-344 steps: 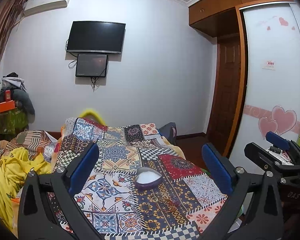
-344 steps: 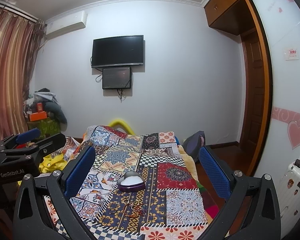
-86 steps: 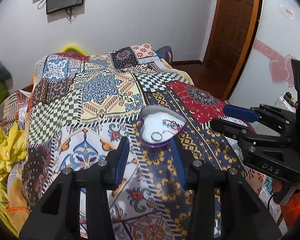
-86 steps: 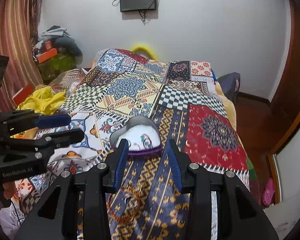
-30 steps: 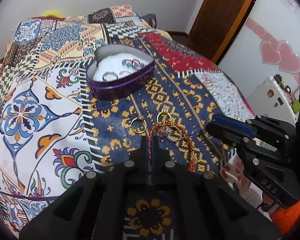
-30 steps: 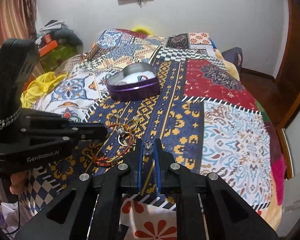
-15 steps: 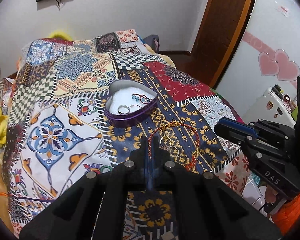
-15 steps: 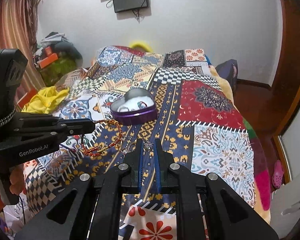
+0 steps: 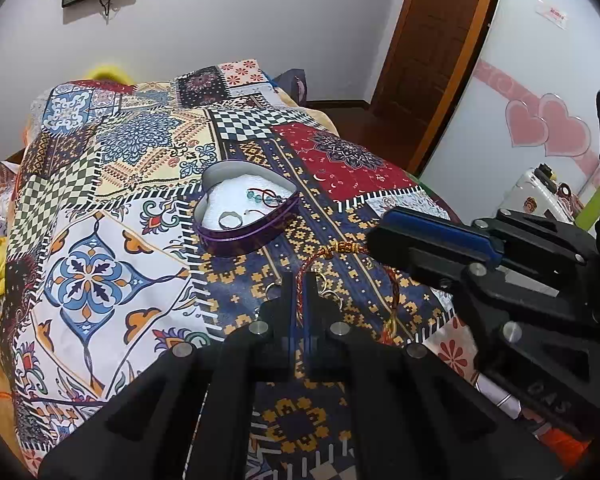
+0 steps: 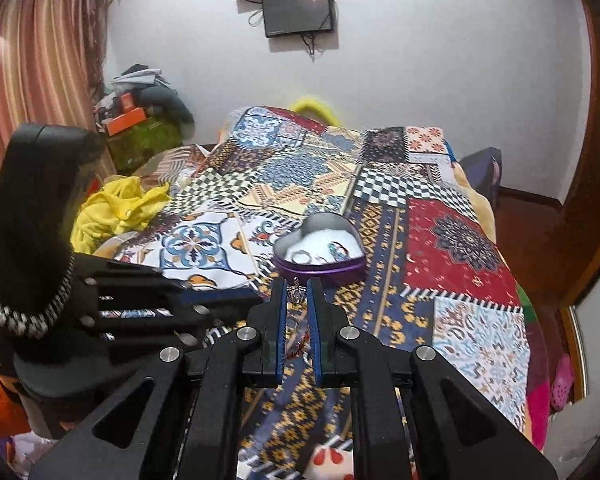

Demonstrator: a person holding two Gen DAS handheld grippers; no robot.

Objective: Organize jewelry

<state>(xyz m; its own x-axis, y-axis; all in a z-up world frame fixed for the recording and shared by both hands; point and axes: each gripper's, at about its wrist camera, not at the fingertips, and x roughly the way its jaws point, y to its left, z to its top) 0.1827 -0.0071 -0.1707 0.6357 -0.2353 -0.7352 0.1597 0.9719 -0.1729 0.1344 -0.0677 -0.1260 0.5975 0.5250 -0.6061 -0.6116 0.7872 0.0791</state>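
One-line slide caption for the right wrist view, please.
Right claw shut on a small silver ring above the patchwork bedspread, just short of the purple heart-shaped tin.

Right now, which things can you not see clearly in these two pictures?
- Red cord bracelet: in the left wrist view its far end runs behind the right gripper.
- Small silver charm: right wrist view, too small to identify.
- Heart-shaped box: the small pieces inside are too small to name.
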